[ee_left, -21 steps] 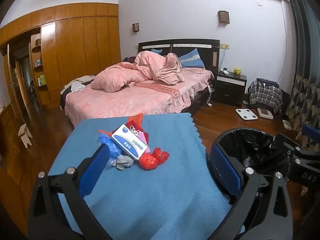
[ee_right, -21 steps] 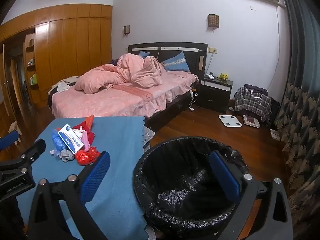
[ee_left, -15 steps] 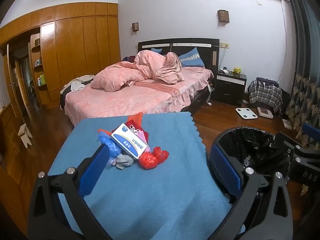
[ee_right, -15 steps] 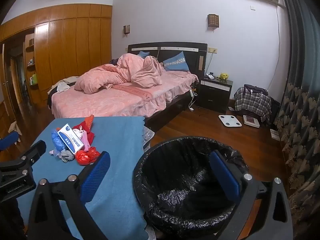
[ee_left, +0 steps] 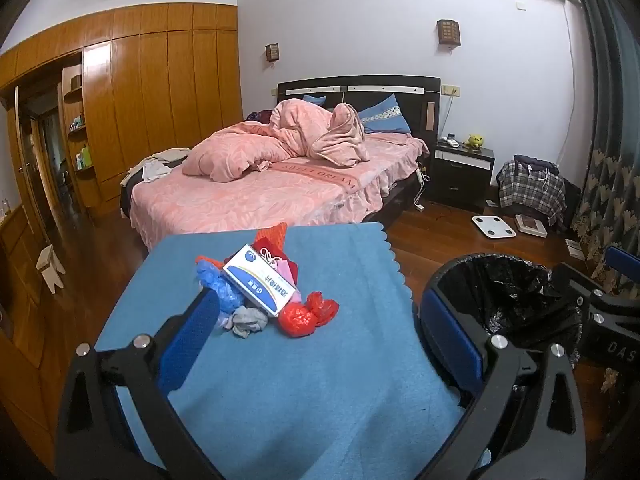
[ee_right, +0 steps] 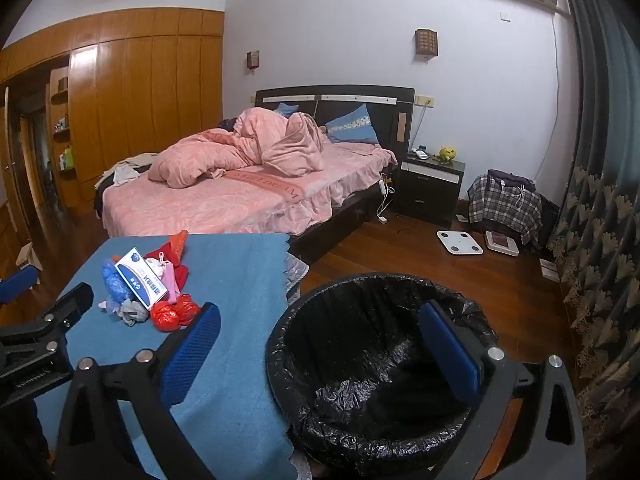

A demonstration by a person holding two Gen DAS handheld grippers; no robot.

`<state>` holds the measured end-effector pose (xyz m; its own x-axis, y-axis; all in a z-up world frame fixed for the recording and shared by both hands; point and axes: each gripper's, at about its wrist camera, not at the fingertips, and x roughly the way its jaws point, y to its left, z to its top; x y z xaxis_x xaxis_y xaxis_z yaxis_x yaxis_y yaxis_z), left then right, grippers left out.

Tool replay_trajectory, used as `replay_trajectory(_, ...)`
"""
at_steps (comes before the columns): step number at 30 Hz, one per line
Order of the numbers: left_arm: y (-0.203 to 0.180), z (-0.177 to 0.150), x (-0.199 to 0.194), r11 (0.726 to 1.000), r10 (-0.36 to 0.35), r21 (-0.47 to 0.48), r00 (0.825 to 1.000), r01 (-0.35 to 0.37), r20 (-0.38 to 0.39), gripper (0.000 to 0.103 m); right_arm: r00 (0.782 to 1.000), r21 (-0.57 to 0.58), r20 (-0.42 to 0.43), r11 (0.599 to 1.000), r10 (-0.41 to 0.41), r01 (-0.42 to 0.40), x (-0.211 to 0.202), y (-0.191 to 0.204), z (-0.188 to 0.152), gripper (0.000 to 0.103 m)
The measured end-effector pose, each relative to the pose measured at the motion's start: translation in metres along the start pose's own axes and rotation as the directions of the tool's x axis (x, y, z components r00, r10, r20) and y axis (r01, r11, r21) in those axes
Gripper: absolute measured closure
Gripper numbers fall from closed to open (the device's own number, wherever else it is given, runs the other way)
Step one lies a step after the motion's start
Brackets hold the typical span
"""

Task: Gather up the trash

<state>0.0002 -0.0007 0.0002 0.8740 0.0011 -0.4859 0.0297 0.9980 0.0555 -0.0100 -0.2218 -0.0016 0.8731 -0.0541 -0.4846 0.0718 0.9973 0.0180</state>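
Blue-clothed counter [ee_left: 320, 380] before a pink bed [ee_left: 256, 196] — black-lined trash bin [ee_right: 372, 360] at 3 o'clock, nothing visible inside; both tongs [ee_left: 320, 320] [ee_right: 320, 340] apart.

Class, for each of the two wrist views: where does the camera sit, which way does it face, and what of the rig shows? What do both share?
Left wrist: above the blue-covered table, facing the trash pile and bed; its own open fingers, the right gripper at right.
Right wrist: over the black-lined bin, facing the bed; own open fingers, the left gripper at left.
Shared: table, pile, bin, bed.
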Motion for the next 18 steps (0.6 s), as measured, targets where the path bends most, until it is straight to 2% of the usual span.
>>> replay_trajectory(18, 0.0001, 0.0001, 0.0003, 1.0, -0.001, -0.001, 1.0, 0.001, -0.003, 0.005, 1.0, 0.0, 0.001, 1.0, -0.001, 0.001, 0.0014, 0.0012, -0.0007, 0.006)
